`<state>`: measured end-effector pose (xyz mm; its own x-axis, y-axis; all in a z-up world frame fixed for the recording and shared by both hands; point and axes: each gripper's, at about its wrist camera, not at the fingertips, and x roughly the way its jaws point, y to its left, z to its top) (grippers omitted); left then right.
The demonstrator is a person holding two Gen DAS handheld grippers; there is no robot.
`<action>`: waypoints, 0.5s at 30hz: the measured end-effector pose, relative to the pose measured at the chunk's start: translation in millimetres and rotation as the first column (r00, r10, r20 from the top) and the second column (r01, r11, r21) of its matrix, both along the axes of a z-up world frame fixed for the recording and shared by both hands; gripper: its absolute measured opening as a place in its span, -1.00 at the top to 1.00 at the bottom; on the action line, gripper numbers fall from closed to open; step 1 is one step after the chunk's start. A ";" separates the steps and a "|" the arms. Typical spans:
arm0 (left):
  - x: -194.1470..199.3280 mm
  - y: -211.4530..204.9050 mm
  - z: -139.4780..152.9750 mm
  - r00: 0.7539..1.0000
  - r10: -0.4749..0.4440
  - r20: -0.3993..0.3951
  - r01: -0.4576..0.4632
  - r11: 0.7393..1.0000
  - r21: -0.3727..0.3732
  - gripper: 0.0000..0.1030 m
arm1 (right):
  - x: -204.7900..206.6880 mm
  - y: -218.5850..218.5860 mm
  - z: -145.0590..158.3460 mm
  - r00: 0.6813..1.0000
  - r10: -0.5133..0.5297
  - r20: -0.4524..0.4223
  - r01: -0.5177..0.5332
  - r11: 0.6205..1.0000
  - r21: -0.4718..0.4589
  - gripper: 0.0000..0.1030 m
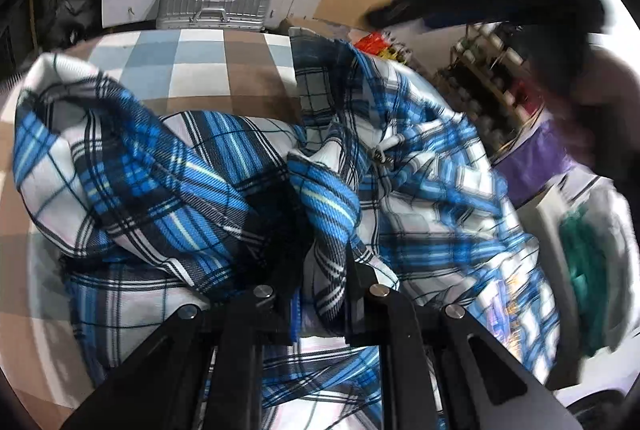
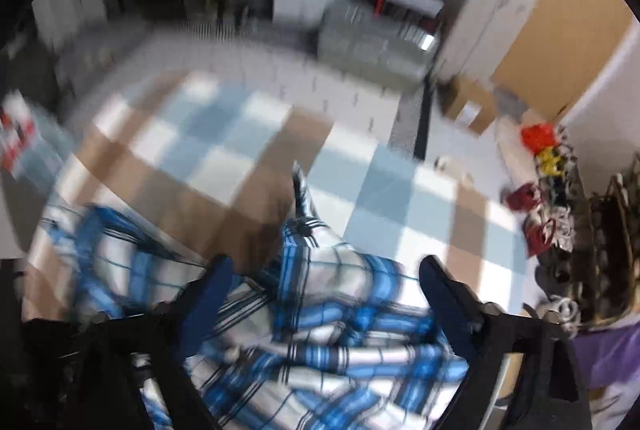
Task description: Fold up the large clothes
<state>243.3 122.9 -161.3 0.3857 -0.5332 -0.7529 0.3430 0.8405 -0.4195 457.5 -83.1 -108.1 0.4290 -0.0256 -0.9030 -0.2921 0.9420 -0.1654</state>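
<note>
Pinching plaid shirt in left fingers | right fingers apart, straddling shirt

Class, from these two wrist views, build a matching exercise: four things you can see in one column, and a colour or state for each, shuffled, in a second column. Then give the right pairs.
Things:
1. shirt
2. suitcase
3. left claw
4. right claw

Colours or states:
A. silver, ribbed
B. open above the cloth
C. blue and white plaid, rumpled
D. shut on a fold of the cloth

Pairs: 1-C, 2-A, 3-D, 4-B
</note>
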 end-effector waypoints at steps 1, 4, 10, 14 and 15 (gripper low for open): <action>0.8 1.2 -0.9 1.000 -0.001 -0.006 0.001 1.000 -0.018 0.82 | 15.6 13.2 -16.7 0.999 0.024 -0.023 -0.026 0.996 -0.089 0.01; 0.1 -2.2 -6.0 1.000 -0.023 -0.016 0.022 0.999 -0.024 0.82 | 37.3 30.2 -55.7 0.996 0.076 -0.056 -0.086 0.971 -0.223 0.03; 1.0 0.4 -4.8 0.999 -0.026 -0.044 0.024 0.999 -0.041 0.82 | 59.3 20.6 -100.3 0.986 -0.037 -0.162 0.006 0.983 -0.185 0.84; -0.4 4.3 -1.5 0.998 0.021 -0.056 -0.022 0.999 -0.027 0.82 | 26.7 7.2 -54.8 0.999 -0.034 -0.011 0.033 0.997 -0.072 0.92; -1.3 6.7 -0.2 0.998 0.041 -0.055 -0.042 0.999 -0.022 0.82 | 9.0 -0.3 -33.5 0.997 -0.030 0.067 0.032 0.999 -0.025 0.92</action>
